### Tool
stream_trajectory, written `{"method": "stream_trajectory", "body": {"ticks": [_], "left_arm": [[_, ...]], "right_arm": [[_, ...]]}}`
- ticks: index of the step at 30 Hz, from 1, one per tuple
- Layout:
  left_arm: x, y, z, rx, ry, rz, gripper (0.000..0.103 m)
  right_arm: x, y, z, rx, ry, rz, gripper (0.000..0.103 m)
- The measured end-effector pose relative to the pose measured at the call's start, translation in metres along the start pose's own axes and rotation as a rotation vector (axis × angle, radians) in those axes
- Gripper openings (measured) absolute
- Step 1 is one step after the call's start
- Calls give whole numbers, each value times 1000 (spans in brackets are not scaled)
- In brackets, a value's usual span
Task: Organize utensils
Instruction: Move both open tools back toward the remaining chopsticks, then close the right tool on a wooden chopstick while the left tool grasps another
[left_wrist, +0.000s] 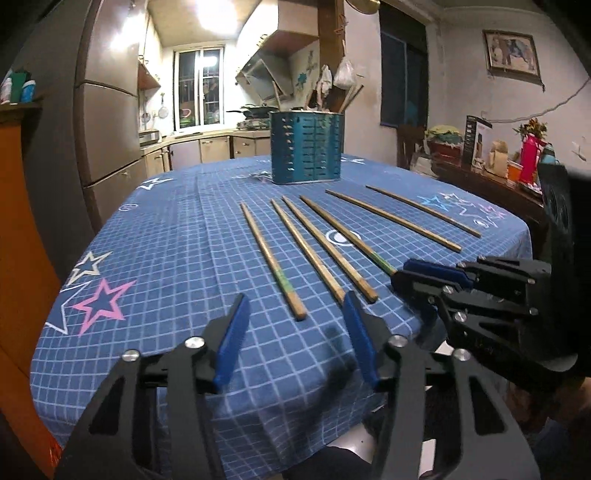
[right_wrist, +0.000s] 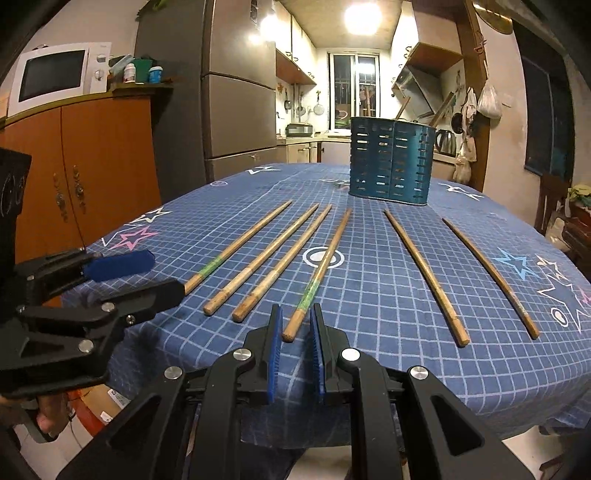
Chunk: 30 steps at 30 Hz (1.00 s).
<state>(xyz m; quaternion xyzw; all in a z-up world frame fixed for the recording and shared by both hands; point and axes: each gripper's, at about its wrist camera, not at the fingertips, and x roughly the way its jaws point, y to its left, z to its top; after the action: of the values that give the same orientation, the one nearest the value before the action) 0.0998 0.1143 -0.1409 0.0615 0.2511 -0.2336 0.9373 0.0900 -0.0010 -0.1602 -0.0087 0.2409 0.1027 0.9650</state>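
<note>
Several wooden chopsticks lie side by side on the blue checked tablecloth, pointing toward a blue slotted metal utensil holder at the far side. My right gripper is partly open with the near end of a green-banded chopstick between its fingers, apart from the pads. My left gripper is open and empty just short of the near ends of the left chopsticks. The holder also shows in the left wrist view.
The right gripper shows at the right of the left wrist view, the left gripper at the left of the right wrist view. An orange cabinet and fridge stand left of the table. A cluttered sideboard stands to the right.
</note>
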Motion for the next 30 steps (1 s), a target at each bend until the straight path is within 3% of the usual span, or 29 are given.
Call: {"method": "stream_trajectory", "body": {"ticks": [4,14,18,30], "left_arm": [[6,-4,-3,12,11,-5,31],[14,-9,-5,1,8,11,23],[17,-9,-5,-5,-11,31,10],[10,-11,-7,-27,-55,62,6]], "right_arm": [[1,-2,0,6,-4,-6,17],[3,-1,-2,1,-25,-24,17],[2,-1,-3,-2,-34,-29,17],[-3,-8,-5,29,-55,-21,8]]}}
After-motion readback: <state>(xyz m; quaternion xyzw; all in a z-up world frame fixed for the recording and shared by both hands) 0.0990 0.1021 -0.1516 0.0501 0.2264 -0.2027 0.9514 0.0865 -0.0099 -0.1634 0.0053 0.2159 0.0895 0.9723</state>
